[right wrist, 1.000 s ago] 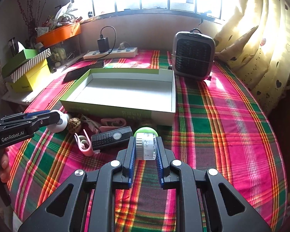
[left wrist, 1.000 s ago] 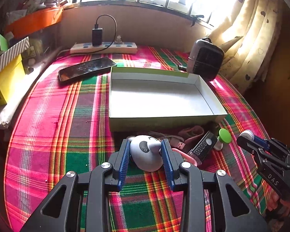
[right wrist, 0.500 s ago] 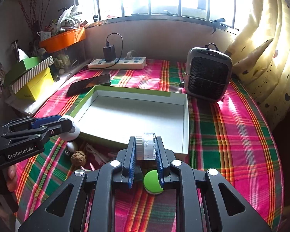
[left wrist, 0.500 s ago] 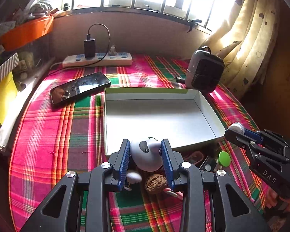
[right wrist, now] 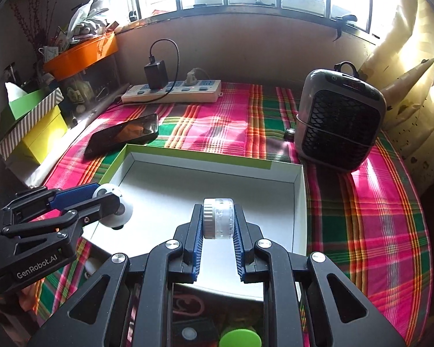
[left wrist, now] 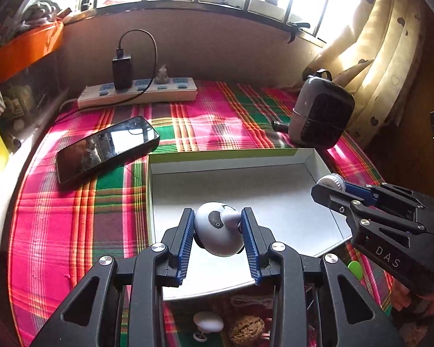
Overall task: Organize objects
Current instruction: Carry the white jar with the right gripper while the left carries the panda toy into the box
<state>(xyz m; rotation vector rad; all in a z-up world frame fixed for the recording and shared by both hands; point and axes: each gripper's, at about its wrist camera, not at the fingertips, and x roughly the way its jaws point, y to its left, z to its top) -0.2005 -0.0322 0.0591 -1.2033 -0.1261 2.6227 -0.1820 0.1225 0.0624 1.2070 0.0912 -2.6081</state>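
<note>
over plaid cloth and white box (left wrist: 231,159), left hand-held gripper (left wrist: 218,230) clamps panda toy (left wrist: 217,235) upright; right hand-held gripper (right wrist: 218,225) clamps clear roll (right wrist: 218,218) on edge.

Two wrist cameras look steeply down, close above the table.
Both face the far window and share the white box (left wrist: 234,167) (right wrist: 299,211); each shows the other gripper at its side.
</note>
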